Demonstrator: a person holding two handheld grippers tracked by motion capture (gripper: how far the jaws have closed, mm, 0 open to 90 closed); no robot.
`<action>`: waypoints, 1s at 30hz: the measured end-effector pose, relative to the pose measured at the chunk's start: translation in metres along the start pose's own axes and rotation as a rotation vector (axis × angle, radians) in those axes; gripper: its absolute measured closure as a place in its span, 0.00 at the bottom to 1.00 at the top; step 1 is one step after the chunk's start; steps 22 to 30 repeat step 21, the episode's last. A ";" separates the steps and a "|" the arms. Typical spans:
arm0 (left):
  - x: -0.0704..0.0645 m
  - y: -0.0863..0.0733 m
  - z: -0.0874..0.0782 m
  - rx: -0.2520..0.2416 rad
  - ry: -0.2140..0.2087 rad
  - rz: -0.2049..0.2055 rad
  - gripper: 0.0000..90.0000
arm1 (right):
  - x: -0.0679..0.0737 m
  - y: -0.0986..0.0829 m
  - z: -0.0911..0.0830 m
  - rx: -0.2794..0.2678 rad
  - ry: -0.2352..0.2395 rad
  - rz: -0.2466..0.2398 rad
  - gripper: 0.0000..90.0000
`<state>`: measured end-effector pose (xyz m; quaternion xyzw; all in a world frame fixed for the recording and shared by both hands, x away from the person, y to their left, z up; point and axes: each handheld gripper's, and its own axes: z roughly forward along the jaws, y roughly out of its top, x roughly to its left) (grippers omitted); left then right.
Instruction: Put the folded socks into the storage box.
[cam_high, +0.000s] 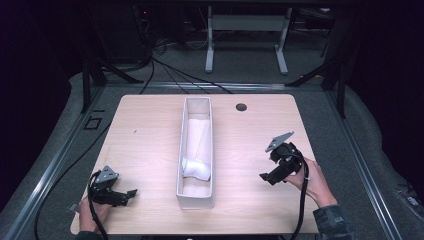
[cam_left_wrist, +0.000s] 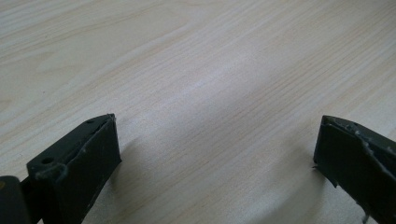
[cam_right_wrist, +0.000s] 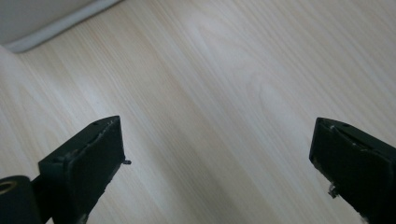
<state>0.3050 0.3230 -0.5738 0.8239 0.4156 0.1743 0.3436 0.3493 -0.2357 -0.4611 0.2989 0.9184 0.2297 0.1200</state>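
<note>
Broadly, table (cam_high: 150, 150): pale wood, bare on both sides of the box.
Box (cam_high: 195, 199): long, narrow and white, open on top, it lay along the middle of the table, between the two grippers.
Cloth (cam_high: 196, 145): a pale folded piece lay inside the box, its bunched white end nearer the person, the near end of the box floor left bare.
Right gripper (cam_high: 267, 177): held just above the table, right of the box and apart from it; jaws wide, nothing between them, and its own view showed the box wall at the top left corner.
Left gripper (cam_high: 131, 193): low at the near left, well apart from the box; jaws spread wide and empty over bare wood.
Step, as judged: reaching for the cloth.
How to do it well: come over the rim from above, keep the jaws wide until they straddle the bunched end, then close on cloth alone, not on the thin wall.
</note>
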 end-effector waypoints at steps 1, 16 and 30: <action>0.000 0.000 0.000 0.000 0.000 0.000 0.00 | -0.001 -0.005 0.001 0.000 0.008 0.015 0.03; 0.000 0.000 0.000 0.000 0.001 -0.001 0.00 | -0.010 -0.083 0.028 0.003 -0.042 0.136 0.00; 0.000 0.000 0.000 0.000 0.002 -0.002 0.00 | -0.012 -0.106 0.036 -0.036 -0.061 0.178 0.00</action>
